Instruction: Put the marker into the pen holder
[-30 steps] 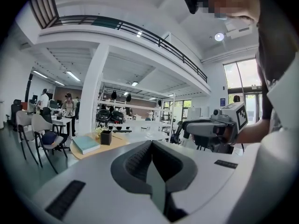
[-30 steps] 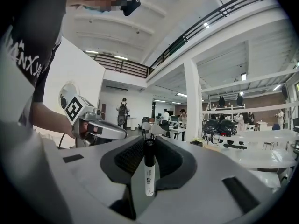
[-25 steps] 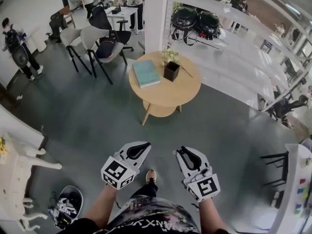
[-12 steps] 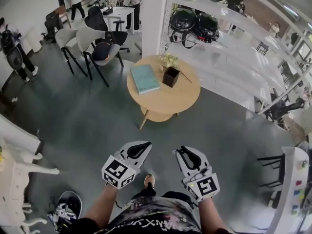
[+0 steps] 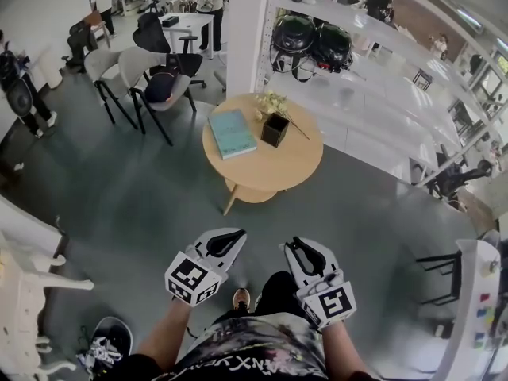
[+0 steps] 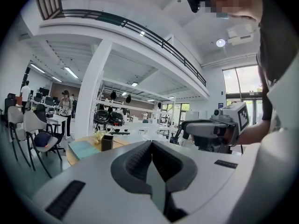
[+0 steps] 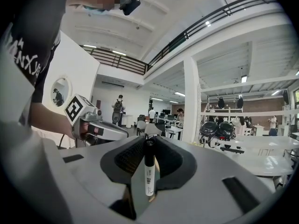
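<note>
A white marker with a black cap (image 7: 149, 169) stands upright between the jaws of my right gripper (image 7: 148, 146), which is shut on it. In the head view the right gripper (image 5: 304, 254) is held low in front of the person's body, far from the table. The black square pen holder (image 5: 275, 129) stands on the round wooden table (image 5: 278, 165) ahead, beside a teal book (image 5: 232, 132). My left gripper (image 5: 220, 244) is level with the right one. Its jaws (image 6: 152, 146) meet with nothing between them. The left gripper view shows the pen holder (image 6: 107, 143) far off.
A small plant (image 5: 272, 101) stands behind the pen holder. Grey chairs (image 5: 147, 74) stand to the table's left. White shelving with black helmets (image 5: 311, 42) runs along the right. A white cabinet (image 5: 24, 280) and a bag on the floor (image 5: 103, 344) lie at the lower left. People stand in the background.
The table and chairs have drifted slightly left and a little nearer as the person steps forward. Both grippers keep their places, and the marker stays in the right one.
</note>
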Available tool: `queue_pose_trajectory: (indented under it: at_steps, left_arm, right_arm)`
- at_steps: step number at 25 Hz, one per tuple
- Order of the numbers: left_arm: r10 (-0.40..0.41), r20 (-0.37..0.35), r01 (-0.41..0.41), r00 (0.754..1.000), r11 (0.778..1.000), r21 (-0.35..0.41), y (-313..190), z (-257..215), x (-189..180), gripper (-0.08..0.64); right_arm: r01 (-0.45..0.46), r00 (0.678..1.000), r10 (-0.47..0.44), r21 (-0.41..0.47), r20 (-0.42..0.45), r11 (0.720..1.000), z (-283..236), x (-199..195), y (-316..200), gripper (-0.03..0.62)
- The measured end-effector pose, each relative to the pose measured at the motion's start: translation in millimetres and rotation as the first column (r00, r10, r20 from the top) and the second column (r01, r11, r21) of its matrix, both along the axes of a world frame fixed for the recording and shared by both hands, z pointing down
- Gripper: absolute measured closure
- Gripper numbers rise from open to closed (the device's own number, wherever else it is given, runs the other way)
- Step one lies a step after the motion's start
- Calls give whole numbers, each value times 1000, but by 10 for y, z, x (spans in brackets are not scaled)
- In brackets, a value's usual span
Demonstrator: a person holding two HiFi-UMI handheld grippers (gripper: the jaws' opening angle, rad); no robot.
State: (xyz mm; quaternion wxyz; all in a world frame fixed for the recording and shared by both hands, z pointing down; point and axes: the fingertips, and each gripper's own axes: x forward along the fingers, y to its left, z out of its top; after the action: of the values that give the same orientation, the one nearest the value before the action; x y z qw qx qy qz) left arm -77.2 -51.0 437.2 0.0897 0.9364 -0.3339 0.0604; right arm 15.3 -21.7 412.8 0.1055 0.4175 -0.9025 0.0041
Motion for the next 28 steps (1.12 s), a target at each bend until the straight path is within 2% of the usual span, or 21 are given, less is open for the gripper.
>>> queue_pose_trajectory:
  at_steps: [28]
  left_arm:
    - [4, 31, -5, 1000, 999, 37, -1146, 150, 111, 541]
  right_arm:
    - [-9, 999, 8, 17, 39, 1000, 268, 90, -1201, 517]
